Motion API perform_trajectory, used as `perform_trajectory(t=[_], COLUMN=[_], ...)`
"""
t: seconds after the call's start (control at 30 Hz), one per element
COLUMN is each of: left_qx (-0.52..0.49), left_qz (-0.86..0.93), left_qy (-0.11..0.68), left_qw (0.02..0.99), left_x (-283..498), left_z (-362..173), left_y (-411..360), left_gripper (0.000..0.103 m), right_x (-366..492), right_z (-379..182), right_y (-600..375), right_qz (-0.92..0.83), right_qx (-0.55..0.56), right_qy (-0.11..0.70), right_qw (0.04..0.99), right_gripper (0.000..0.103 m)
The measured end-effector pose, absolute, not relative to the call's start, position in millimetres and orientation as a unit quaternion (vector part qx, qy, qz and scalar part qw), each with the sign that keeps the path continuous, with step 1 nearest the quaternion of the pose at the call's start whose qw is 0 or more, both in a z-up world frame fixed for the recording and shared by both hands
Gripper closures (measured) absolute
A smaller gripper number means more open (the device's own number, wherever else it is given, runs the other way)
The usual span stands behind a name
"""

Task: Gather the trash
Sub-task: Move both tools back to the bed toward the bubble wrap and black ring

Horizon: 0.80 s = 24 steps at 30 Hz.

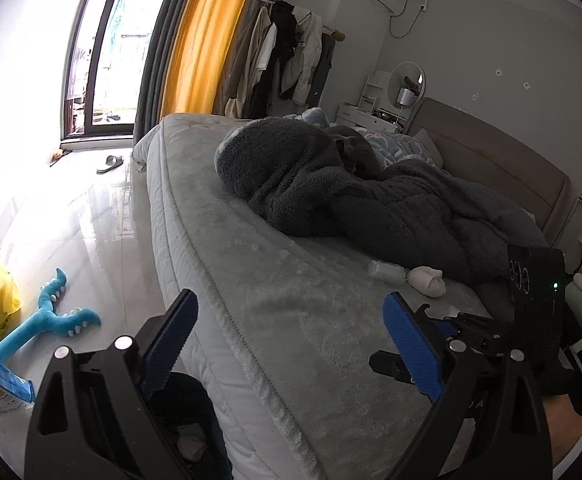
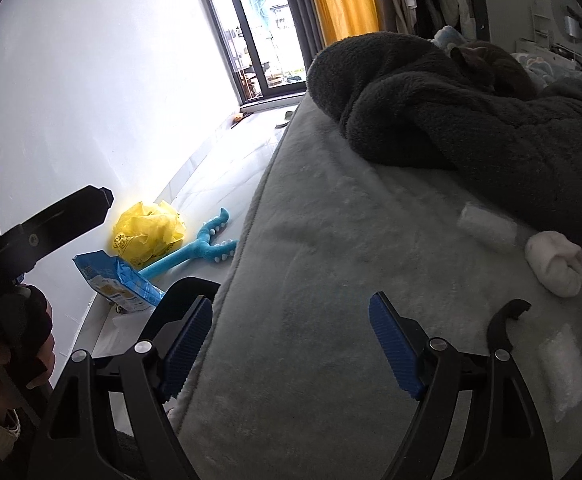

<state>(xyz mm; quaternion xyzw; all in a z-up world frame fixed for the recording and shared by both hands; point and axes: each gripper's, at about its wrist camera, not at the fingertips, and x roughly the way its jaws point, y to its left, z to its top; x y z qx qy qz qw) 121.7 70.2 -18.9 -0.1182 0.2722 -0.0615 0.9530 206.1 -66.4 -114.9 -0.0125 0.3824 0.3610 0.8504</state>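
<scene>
Bed (image 2: pixel 291 240) — tissue (image 2: pixel 487 226) beyond open jaws

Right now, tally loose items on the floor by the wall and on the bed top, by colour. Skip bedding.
Yellow: 1, crumpled bag on the floor
Blue: 2, snack packet and plush toy on the floor
White: 3, small bottle, rolled sock, flat wrapper on the bed
Total: 6
</scene>
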Motion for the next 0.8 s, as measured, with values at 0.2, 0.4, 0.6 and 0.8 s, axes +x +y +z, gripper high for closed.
perform_trajectory(t=[0.2, 0.4, 0.6, 0.8], left_qx=[-0.112, -0.103, -0.098, -0.098], left_qz=[-0.068, -0.076, -0.084, -0.097], left_qy=[0.282, 0.292, 0.302, 0.313], left_qw=[0.950, 0.948, 0.945, 0.939], left_x=[132, 141, 153, 167], left_z=[-25, -30, -36, -42], left_y=[52, 34, 18, 0], left_gripper=[0.008, 0.008, 0.008, 0.008], right_x=[212, 219, 230, 238], right_z=[-114, -116, -122, -131], right_y=[-100, -128, -154, -179], right_qz=[0.340, 0.317, 0.295, 0.273], right_qx=[-0.011, -0.013, -0.015, -0.024], right_qy=[0.375, 0.368, 0.368, 0.370], right_qw=[0.863, 0.874, 0.881, 0.888], right_gripper=[0.021, 0.021, 0.021, 0.021])
